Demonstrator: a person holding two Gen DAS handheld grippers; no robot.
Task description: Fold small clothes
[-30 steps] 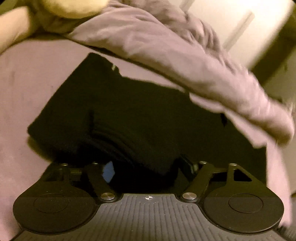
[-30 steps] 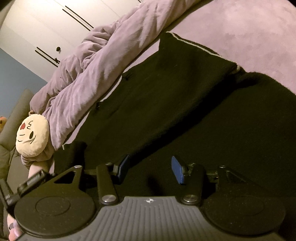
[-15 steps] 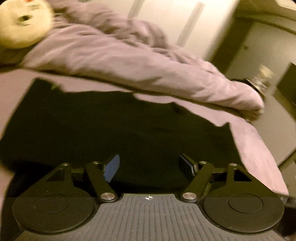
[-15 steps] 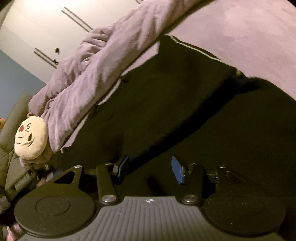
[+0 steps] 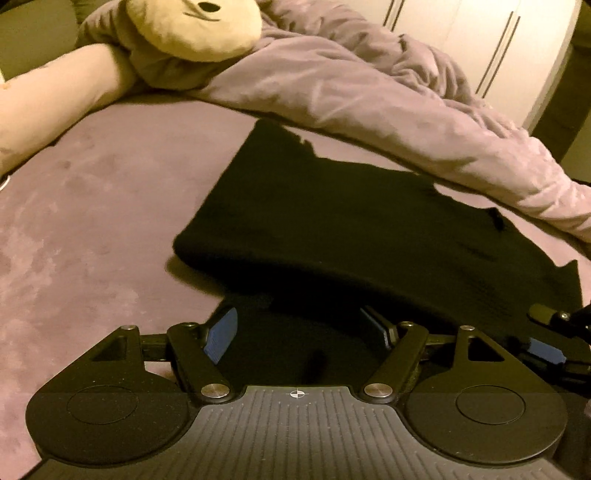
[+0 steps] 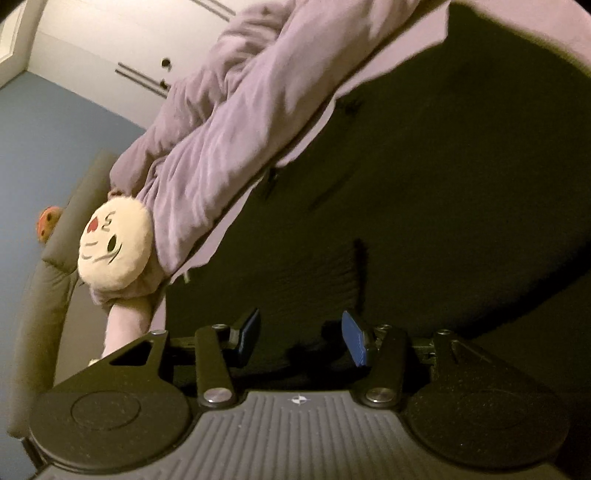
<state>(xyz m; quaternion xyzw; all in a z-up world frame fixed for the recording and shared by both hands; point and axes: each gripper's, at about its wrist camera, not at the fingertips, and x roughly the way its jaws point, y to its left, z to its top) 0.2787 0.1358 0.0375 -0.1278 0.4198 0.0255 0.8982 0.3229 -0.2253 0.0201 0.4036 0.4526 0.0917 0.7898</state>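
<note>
A: What differs from a second ago?
B: The left tool (image 5: 301,334) then had black fabric bunched between its pads; now it stands wide and empty, the black garment (image 5: 369,229) lying flat just beyond it in mid-frame.
A: And the right tool (image 6: 301,336)?
B: Half-spread as before, holding nothing, over the same garment (image 6: 424,192).
A: The surface?
B: A mauve bed (image 5: 92,221), a rumpled duvet (image 5: 351,92) behind, and white wardrobe doors (image 5: 461,33) at upper right.
A: Anything only one view shows?
B: The right tool (image 5: 546,350) at the left view's right edge; a blue wall (image 6: 55,140) in the right view.
</note>
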